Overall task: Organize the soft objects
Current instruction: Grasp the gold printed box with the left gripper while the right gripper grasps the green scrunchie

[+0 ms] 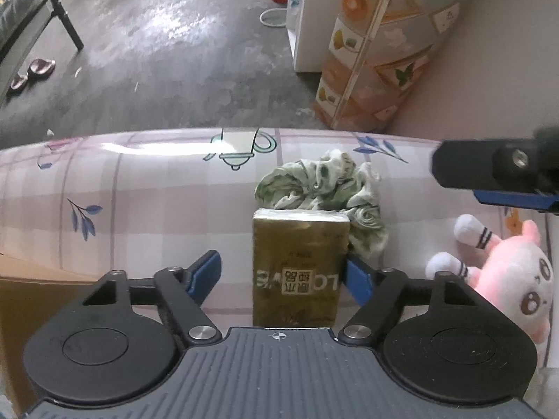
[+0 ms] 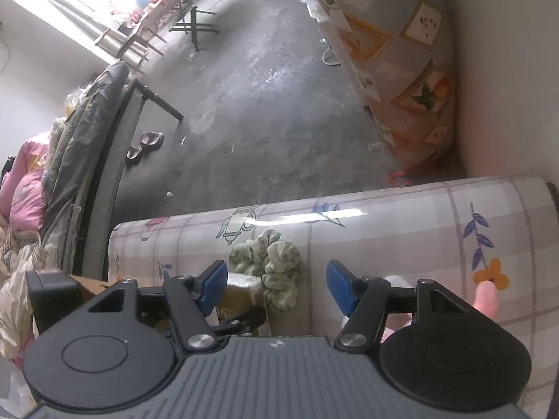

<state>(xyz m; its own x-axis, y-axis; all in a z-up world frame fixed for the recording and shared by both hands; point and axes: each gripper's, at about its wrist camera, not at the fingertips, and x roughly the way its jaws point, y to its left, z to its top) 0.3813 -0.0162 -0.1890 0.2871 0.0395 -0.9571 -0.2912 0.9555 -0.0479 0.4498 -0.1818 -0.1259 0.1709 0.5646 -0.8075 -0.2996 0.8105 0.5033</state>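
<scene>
Left gripper jaws straddle tissue pack, left pad clear: released. Right gripper released, empty. Scrunchie just behind pack on table.

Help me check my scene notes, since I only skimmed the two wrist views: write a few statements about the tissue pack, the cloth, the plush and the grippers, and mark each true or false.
1. The tissue pack lies between the left gripper's fingers. True.
2. The crumpled green cloth lies in a cardboard box. False: it lies on the tablecloth, beyond the pack.
3. The plush toy is blue. False: pink and white.
4. The right gripper grips nothing. True.
5. The pack is gold-green. True.
</scene>
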